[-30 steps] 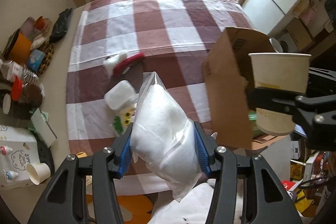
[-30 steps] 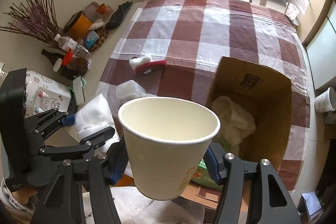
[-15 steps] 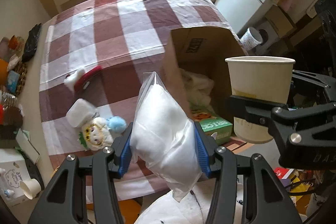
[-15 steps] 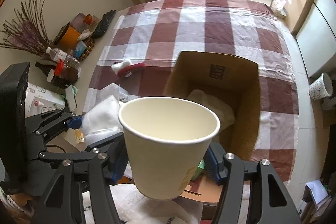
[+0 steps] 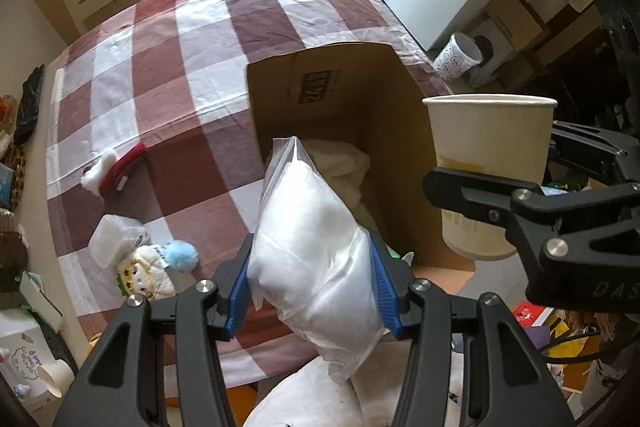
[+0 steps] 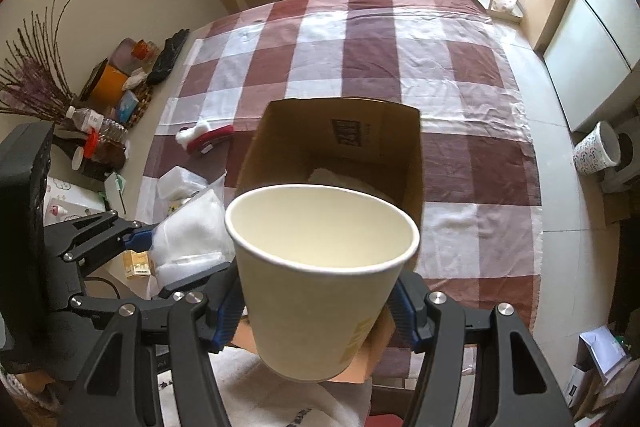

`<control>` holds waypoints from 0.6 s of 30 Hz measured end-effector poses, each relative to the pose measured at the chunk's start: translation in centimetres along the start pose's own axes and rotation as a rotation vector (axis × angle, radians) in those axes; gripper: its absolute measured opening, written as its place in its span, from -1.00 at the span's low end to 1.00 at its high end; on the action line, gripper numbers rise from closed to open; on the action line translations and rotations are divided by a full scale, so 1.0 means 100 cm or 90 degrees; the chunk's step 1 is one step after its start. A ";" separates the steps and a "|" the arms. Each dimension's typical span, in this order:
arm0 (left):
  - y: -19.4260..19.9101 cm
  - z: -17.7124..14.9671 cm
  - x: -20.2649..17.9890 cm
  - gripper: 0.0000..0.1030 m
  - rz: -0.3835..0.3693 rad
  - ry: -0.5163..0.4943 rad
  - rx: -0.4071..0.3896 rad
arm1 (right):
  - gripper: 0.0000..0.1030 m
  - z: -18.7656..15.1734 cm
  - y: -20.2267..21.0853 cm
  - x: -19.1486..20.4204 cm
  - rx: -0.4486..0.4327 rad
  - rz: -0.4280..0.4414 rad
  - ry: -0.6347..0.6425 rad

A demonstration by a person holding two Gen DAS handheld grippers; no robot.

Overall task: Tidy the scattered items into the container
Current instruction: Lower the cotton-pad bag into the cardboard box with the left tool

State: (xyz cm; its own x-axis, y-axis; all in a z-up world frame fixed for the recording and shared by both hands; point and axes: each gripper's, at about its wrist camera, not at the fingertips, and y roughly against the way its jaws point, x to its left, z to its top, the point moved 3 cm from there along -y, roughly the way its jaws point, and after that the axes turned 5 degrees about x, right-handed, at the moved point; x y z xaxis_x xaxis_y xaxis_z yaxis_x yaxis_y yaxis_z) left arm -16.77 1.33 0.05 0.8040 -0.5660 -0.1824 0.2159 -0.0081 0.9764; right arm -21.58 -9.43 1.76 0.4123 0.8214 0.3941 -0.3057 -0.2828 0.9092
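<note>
The left tool [image 5: 312, 283] is clamped across the middle of a clear plastic bag of white filling [image 5: 316, 247], its blue pads [image 5: 240, 287] pressing the soft bulk in from both sides so the bag stands tilted with its sealed top pointing toward the open cardboard box [image 5: 352, 87]. The right tool [image 6: 320, 311] is closed around the lower half of an empty paper cup [image 6: 320, 263], held upright with its mouth up, presumably so it can be set down or dropped in without rolling. Both loads hover near the box's near edge, above the checked cloth on the bench [image 6: 460, 87], which suggests both are about to go in together. The box already holds a pale crumpled cloth [image 5: 340, 163], so the tidying looks partly done. Still scattered on the bench to the left are a small doll with a blue pompom [image 5: 156, 267], a white plastic-wrapped pack [image 5: 114, 239] touching it, and a red and white Santa-hat item [image 5: 116, 171] farther back. The bag's slack lower end hangs below the left tool, so it could snag on the box wall.
</note>
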 end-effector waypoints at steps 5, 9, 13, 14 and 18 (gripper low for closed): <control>-0.005 0.008 -0.013 0.03 -0.002 -0.018 0.001 | 0.22 0.001 0.000 -0.011 0.005 -0.004 -0.005; -0.012 0.013 -0.019 0.03 -0.011 -0.023 0.012 | 0.23 0.004 -0.002 -0.017 0.009 -0.005 -0.002; -0.019 0.018 -0.019 0.03 -0.009 -0.022 0.023 | 0.23 0.006 -0.003 -0.018 0.011 -0.001 0.004; -0.019 0.019 -0.019 0.03 -0.008 -0.022 0.023 | 0.23 0.007 -0.004 -0.019 0.012 -0.001 0.003; -0.022 0.022 -0.018 0.03 -0.005 -0.019 0.027 | 0.22 0.009 -0.008 -0.021 0.018 0.004 0.003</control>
State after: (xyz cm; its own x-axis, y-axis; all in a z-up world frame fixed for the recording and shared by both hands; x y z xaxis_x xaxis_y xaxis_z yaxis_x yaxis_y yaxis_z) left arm -19.87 0.56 -1.49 0.7852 -0.5901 -0.1875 0.1984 -0.0471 0.9790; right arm -21.40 -11.40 0.36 0.4061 0.8218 0.3996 -0.2844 -0.3019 0.9099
